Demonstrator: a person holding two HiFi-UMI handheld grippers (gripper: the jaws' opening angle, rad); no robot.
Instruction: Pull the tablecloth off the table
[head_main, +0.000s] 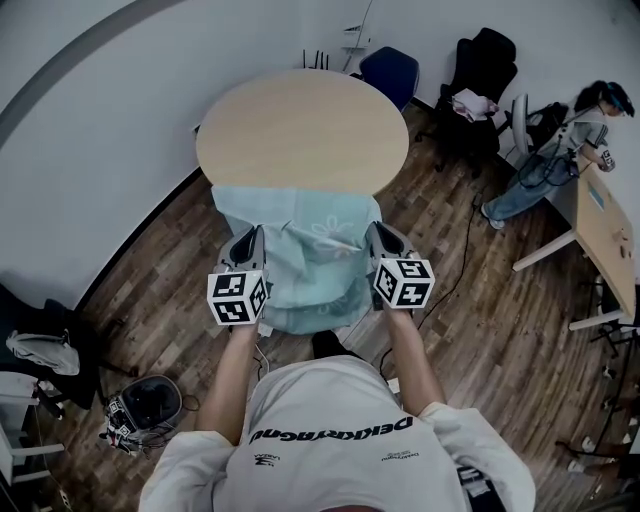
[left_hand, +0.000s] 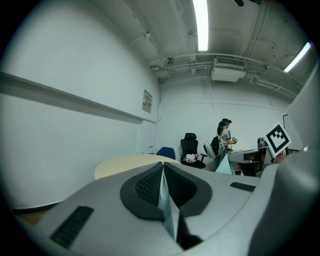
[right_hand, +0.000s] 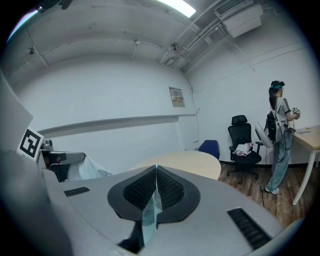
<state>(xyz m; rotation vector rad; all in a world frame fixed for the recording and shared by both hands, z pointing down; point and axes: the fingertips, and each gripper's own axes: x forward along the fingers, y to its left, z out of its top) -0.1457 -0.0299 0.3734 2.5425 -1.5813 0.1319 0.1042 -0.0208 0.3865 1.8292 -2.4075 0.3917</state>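
Pale teal tablecloth (head_main: 310, 262), beige table (head_main: 300, 125), blue chair (head_main: 390, 72)

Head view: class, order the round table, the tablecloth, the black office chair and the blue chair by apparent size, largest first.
1 and 2, too close to rank: round table and tablecloth, similar area.
3. black office chair.
4. blue chair, partly hidden behind the table.

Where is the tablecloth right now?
Head view, centre: the tablecloth hangs off the round table's near edge, pinched by the left gripper and right gripper.
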